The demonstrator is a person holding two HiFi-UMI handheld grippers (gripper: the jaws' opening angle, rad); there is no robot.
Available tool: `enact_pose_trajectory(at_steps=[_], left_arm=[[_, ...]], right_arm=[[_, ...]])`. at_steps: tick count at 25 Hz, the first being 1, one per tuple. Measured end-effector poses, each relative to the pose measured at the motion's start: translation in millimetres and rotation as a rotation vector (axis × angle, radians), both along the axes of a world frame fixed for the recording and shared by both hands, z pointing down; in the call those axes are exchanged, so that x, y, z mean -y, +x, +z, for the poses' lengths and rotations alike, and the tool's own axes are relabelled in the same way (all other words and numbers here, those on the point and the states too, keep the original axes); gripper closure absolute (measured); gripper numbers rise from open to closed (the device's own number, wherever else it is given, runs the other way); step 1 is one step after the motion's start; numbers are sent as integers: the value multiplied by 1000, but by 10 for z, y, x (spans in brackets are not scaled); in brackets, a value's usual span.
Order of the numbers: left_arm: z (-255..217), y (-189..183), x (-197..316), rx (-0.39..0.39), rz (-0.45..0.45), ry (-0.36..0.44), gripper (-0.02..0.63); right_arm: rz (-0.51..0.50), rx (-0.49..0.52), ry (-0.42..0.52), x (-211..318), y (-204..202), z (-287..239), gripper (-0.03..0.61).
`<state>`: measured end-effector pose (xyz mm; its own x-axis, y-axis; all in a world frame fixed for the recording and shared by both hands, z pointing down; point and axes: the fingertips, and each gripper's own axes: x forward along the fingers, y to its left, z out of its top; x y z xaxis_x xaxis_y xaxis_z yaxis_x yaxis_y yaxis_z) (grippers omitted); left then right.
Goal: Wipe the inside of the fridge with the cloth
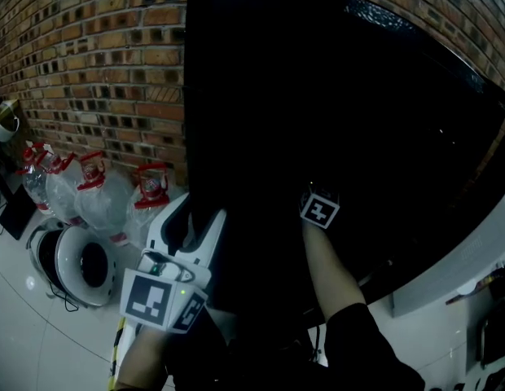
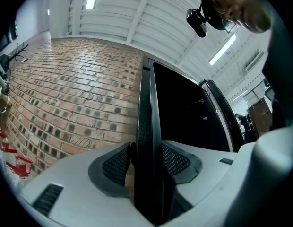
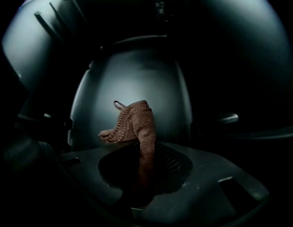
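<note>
Left gripper view: left tongs (image 2: 147,161) clamp the fridge door edge (image 2: 145,103); right tongs (image 3: 142,170) grip the cloth (image 3: 137,122).

- Cloth (image 3: 137,126): reddish-brown, with a knitted weave.
- Fridge (image 1: 334,120): glossy black.
- Wall (image 1: 90,55): red-brown bricks with pale mortar lines.
- Bottles (image 1: 94,194): clear, with red caps.
- Floor (image 1: 41,340): pale grey tiles.

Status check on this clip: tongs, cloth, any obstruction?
Left tongs clamped on fridge door edge. Right tongs gripping cloth inside the dark fridge; wall contact unclear. No obstruction visible.
</note>
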<state>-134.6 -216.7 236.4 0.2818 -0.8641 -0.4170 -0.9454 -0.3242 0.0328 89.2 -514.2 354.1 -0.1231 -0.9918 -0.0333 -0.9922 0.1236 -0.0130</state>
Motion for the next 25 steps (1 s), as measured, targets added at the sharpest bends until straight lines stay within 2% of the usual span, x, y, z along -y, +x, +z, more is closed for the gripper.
enact_pose_trajectory(at_steps=[7, 14, 18, 19, 21, 25], left_arm=[[35, -10, 29, 7, 10, -3, 406], [28, -1, 16, -1, 12, 6, 405], [29, 6, 14, 6, 15, 9, 405], [11, -5, 16, 7, 11, 19, 404], [-20, -31, 16, 8, 0, 39, 403], [14, -23, 3, -10, 13, 28, 402]], right_arm=[[93, 17, -9, 16, 216, 83, 503], [188, 80, 1, 13, 383, 91, 503], [228, 195, -20, -10, 517, 167, 503], [192, 217, -36, -6, 477, 178, 503], [36, 186, -79, -13, 205, 185, 505], [-288, -87, -134, -164, -591, 168, 504]])
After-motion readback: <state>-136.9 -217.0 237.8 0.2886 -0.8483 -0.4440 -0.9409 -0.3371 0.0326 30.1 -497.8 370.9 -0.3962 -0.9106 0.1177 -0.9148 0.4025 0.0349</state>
